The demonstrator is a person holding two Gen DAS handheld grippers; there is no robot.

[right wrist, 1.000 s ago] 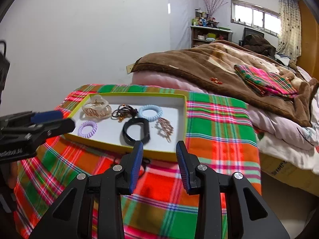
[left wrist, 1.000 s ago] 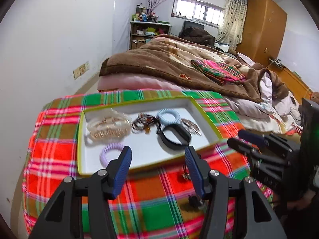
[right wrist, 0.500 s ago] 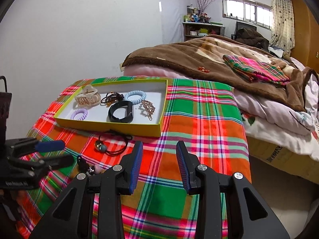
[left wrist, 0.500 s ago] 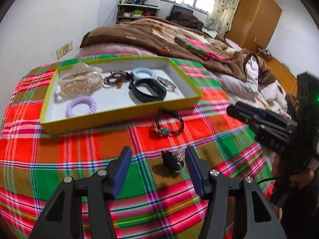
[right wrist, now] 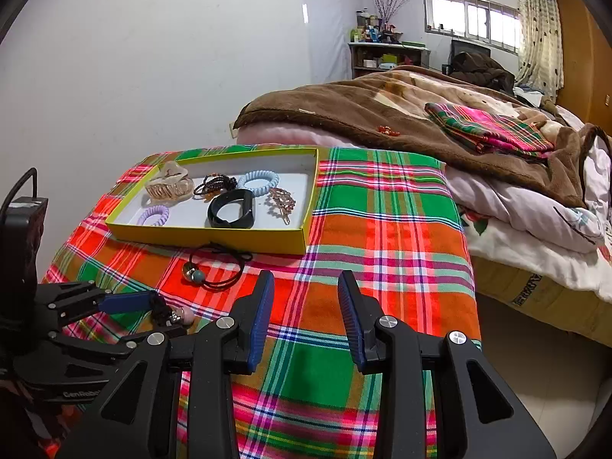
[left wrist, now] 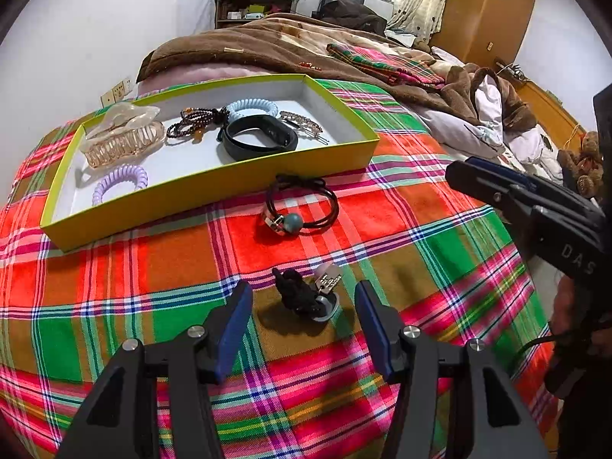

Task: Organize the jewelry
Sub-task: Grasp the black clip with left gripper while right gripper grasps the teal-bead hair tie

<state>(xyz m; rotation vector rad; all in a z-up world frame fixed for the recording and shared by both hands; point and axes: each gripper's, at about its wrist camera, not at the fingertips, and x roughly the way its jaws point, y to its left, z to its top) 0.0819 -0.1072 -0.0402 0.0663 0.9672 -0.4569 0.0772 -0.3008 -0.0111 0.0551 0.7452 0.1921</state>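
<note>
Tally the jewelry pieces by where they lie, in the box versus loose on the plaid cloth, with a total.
In the yellow box: 6
Loose on the plaid cloth: 2 (black cord hair tie with bead; black charm hair tie)
Total: 8

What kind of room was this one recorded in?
Most likely a lived-in bedroom: a bed with a rumpled brown blanket, a wooden wardrobe, and a cluttered shelf beside a curtained window.
</note>
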